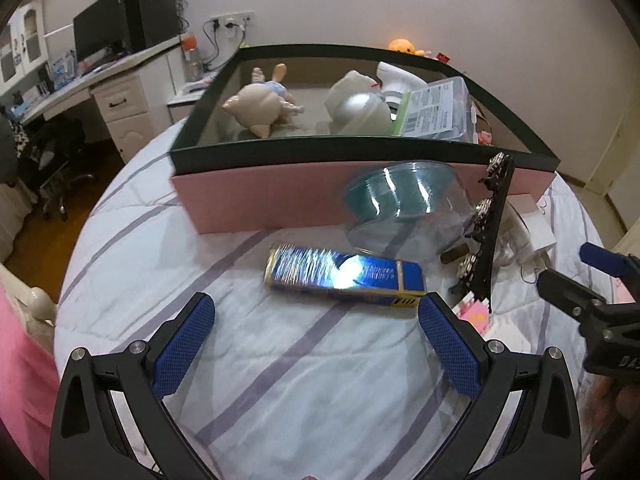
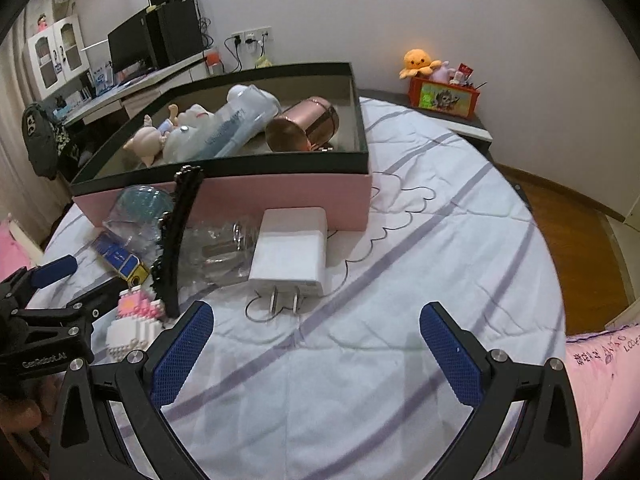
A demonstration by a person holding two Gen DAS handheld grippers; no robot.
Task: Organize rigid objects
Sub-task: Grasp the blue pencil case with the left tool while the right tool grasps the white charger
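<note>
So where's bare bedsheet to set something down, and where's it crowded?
Free: the striped sheet right of the white charger, and the patch before the blue tin, ahead of the left gripper. Crowded: along the pink box front, with the clear cup, black hair clip and block toy.

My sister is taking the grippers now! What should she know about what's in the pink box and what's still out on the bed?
Left gripper: open, empty, facing the shiny blue rectangular tin.
Right gripper: open, empty, facing the white plug charger.
Done: the pink box with the dark rim already holds a beige doll, a copper-coloured metal cup and a white bottle.
Left on the bed: tin, charger, clear teal-tinted plastic container, black jewelled hair clip, pink-and-white block toy.
</note>
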